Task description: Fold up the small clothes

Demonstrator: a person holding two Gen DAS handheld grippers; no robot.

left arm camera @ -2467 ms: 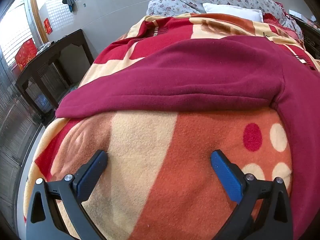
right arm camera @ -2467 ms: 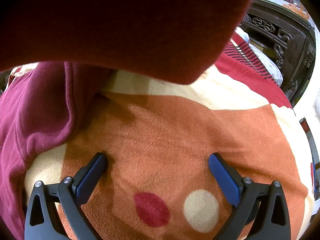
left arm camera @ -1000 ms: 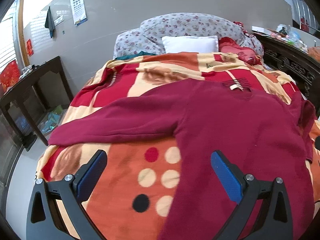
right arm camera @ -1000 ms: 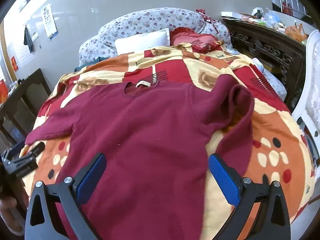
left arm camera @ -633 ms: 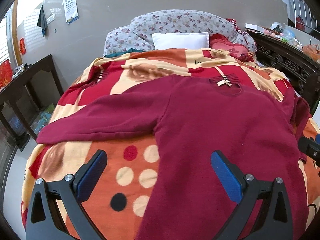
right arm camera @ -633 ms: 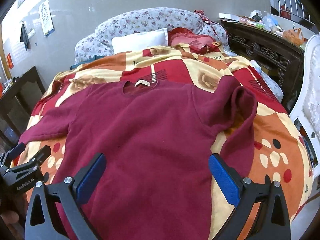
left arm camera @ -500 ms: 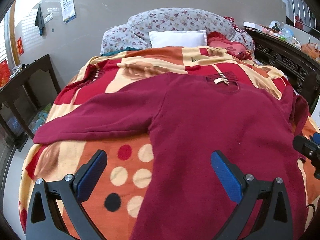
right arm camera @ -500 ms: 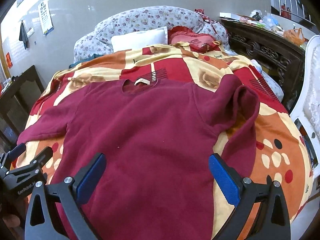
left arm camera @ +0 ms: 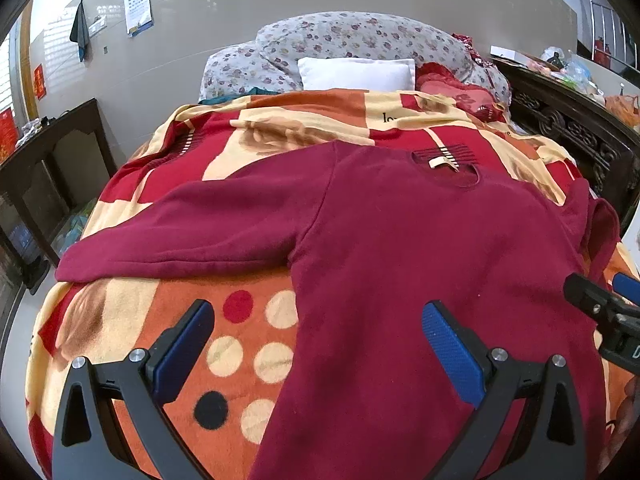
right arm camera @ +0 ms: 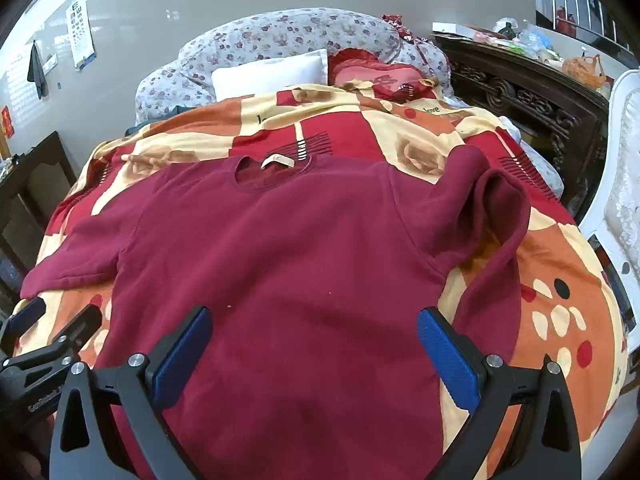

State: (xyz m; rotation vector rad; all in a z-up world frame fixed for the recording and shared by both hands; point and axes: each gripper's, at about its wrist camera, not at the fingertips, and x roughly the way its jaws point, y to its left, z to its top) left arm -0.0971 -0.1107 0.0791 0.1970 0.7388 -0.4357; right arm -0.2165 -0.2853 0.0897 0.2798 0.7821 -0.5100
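A dark red long-sleeved sweater (left arm camera: 420,240) lies spread flat on the bed, neck away from me; it also shows in the right wrist view (right arm camera: 280,248). Its left sleeve (left arm camera: 180,236) lies stretched out to the left. Its right sleeve (right arm camera: 492,216) is bunched and folded over itself. My left gripper (left arm camera: 316,344) is open and empty, above the sweater's lower left edge. My right gripper (right arm camera: 312,344) is open and empty, above the sweater's lower middle. Each gripper shows at the edge of the other's view.
The bed carries an orange, red and cream patterned blanket (right arm camera: 560,280). A white pillow (left arm camera: 356,74) and floral bedding (right arm camera: 280,36) lie at the head. A dark wooden table (left arm camera: 44,160) stands left, a carved dark cabinet (right arm camera: 520,92) right, and a white chair (right arm camera: 624,184) far right.
Both grippers have pulled back and up from the blanket, so the whole sweater is now in view. In the last half second the views shifted only slightly.
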